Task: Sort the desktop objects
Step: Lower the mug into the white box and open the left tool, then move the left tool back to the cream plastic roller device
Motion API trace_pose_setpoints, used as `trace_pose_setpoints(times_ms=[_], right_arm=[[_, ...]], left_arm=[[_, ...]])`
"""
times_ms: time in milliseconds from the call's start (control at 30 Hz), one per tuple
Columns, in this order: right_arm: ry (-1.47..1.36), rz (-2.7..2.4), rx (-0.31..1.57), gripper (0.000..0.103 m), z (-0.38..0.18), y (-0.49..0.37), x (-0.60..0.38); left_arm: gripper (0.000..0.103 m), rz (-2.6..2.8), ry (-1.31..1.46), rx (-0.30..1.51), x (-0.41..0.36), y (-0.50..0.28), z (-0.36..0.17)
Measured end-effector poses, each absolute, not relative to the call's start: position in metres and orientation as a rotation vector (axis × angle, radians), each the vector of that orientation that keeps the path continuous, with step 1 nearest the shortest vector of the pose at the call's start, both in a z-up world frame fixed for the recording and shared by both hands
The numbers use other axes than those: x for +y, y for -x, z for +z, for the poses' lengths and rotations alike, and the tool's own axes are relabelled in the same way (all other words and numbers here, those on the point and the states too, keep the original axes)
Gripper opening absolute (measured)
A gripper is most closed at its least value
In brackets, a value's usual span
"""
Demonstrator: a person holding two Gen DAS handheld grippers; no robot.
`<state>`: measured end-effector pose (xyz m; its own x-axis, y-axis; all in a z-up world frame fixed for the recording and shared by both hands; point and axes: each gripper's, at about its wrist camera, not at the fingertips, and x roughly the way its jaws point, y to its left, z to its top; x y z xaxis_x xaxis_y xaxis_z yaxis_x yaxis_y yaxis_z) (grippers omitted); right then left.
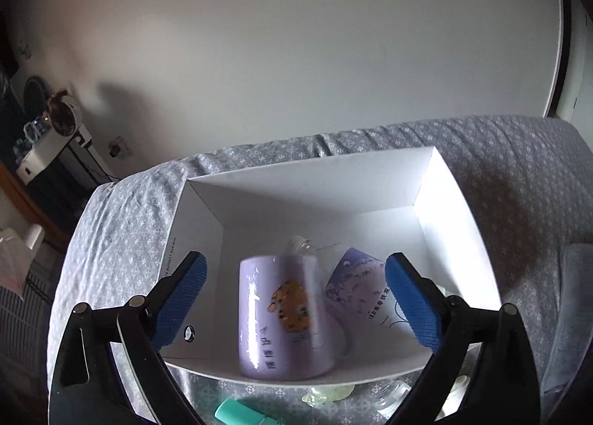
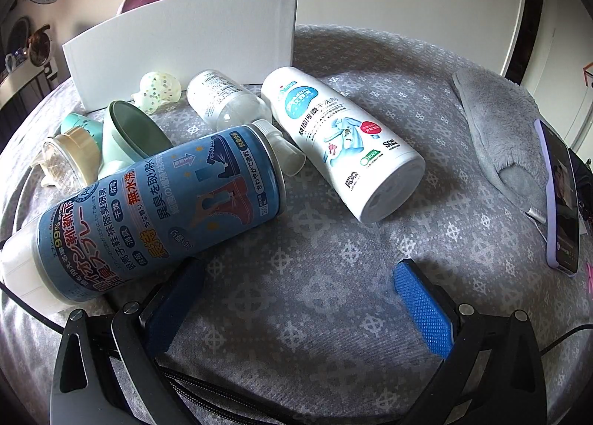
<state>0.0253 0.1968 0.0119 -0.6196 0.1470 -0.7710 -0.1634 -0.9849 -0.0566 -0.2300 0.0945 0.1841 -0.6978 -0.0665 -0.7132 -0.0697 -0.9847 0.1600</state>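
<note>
The lilac ceramic mug with a cartoon tiger print (image 1: 285, 317) stands between the wide-spread blue pads of the left tool (image 1: 294, 299), blurred as if in motion, inside the white cardboard box (image 1: 315, 184) and seemingly free of both pads, so the step in hand reads as dropping it off; whether its base is already down on the box floor I cannot tell; beside it lie a clear glass bottle (image 1: 302, 245) on its side and a second, paler printed cup (image 1: 357, 286), the three close together, so the tool is best lifted straight up, pads kept wide, to avoid clipping the mug's handle or knocking it against the glass; the box sits on a grey patterned cloth (image 1: 122, 224) that looks soft and creased, so anything set down hard may tip; outside the box wall wait a blue cylindrical shoe-deodorant spray can (image 2: 155, 210) lying on its side, a white stain-remover bottle (image 2: 341, 143), a small clear plastic bottle (image 2: 222, 98), a mint green cup (image 2: 129, 135) and a pale speckled silicone toy (image 2: 161, 89); the right tool (image 2: 296, 299) hovers low over the cloth with its pads wide apart and empty, the spray can just beside its left pad; that can likely rolls, so a grasp across its middle is safer; a grey plush slipper (image 2: 496, 121) and a lilac-cased phone (image 2: 561, 195) lie well apart at the right.
</note>
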Motion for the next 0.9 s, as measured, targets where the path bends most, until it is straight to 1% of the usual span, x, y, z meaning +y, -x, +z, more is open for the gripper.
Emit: trace_pose_setpoints(times_ms=[100,200,300,433,600,800,900], right_arm=[[1.274,2.682,0.029,0.103,0.012,-0.025,0.197],[1.274,2.681,0.028,0.103,0.012,-0.026,0.196],[1.275,2.681,0.028,0.103,0.012,-0.025,0.196],[1.274,2.681,0.027,0.103,0.012,-0.026,0.196],[1.275,2.681,0.027,0.103,0.012,-0.026,0.196],[1.274,2.682,0.027,0.103,0.012,-0.026,0.196],[1.274,2.682,0.027,0.103,0.012,-0.026,0.196]], left_arm=[[0.103,2.959,1.126,0.21,0.087,0.201,0.201],[0.102,3.025,1.077,0.166,0.078,0.167,0.209],[0.102,3.065,1.087,0.142,0.072,0.134,0.206],[0.103,3.067,1.179,0.196,0.07,0.095,0.185],[0.103,3.035,1.3,0.171,0.066,0.054,0.15],[0.103,3.014,1.399,0.004,0.051,0.017,0.117],[0.103,3.016,1.404,-0.087,0.046,0.0,0.107]])
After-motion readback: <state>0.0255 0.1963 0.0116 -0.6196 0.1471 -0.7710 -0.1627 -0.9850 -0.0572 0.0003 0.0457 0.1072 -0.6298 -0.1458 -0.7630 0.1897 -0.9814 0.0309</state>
